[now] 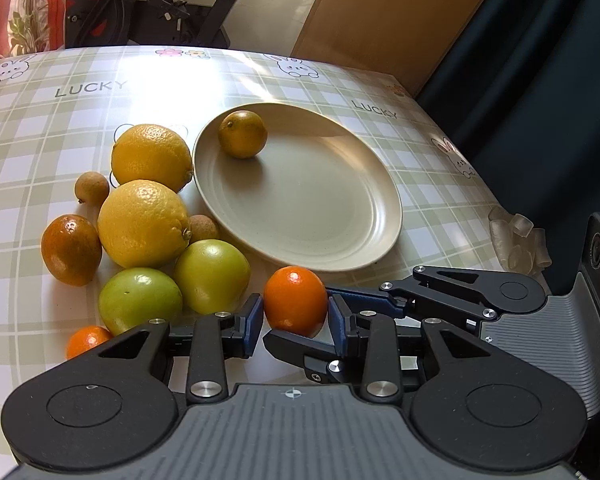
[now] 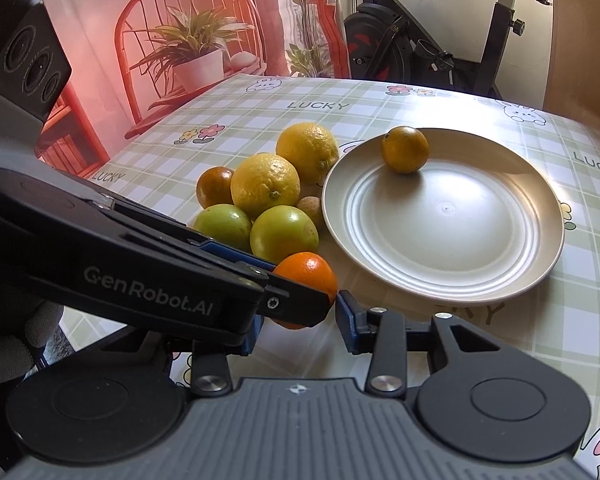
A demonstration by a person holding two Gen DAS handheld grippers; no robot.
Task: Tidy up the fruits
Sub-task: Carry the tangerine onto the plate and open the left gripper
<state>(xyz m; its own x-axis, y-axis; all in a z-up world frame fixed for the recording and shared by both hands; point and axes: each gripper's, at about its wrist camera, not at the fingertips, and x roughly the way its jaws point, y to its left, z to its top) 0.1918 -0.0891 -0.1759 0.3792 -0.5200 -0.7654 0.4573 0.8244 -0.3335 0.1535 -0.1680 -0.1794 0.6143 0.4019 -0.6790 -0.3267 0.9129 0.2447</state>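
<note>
A small bright orange (image 1: 295, 300) sits just off the near rim of a beige plate (image 1: 340, 248). My left gripper (image 1: 296, 312) is shut on it, blue pads pressed to its left and right sides. The right gripper's fingers (image 1: 380, 300) reach in from the right; one tip meets the orange's far right side, the other lies under its near edge. In the right wrist view the orange (image 2: 306, 276) lies between my right gripper's (image 2: 300, 320) tips, half hidden by the left gripper's fingers (image 2: 220, 280). A darker orange (image 1: 243, 134) rests on the plate.
Left of the plate lies a pile: two lemons (image 1: 152, 158), two green fruits (image 1: 211, 276), a dark orange (image 1: 71, 250), two small brown fruits (image 1: 91, 188) and a small orange (image 1: 87, 340). Clear plastic bits (image 1: 518, 240) lie by the table's right edge. An exercise bike (image 2: 420, 52) stands behind.
</note>
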